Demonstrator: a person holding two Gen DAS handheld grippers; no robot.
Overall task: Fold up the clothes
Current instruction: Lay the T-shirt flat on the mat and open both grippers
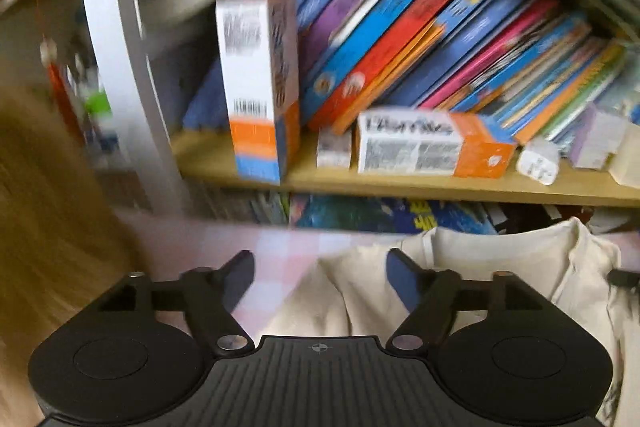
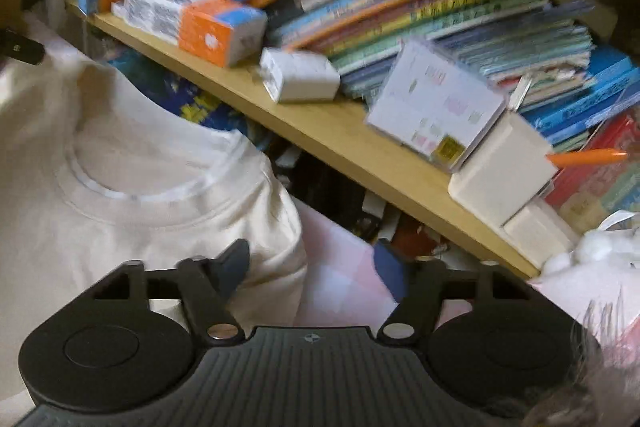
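A cream T-shirt lies on a pink checked cloth, its collar toward the bookshelf. My left gripper is open over the shirt's left shoulder edge, one finger above the pink cloth and the other above the shirt, with nothing pinched. In the right wrist view the same T-shirt shows its round collar. My right gripper is open over the shirt's right shoulder and sleeve edge, and nothing is held between its fingers. The other gripper's tip pokes in at the far left.
A wooden shelf just behind the cloth carries leaning books, orange-and-white boxes and small white boxes. Below it are more dark books. A white fluffy item lies at the right. A white post stands at the left.
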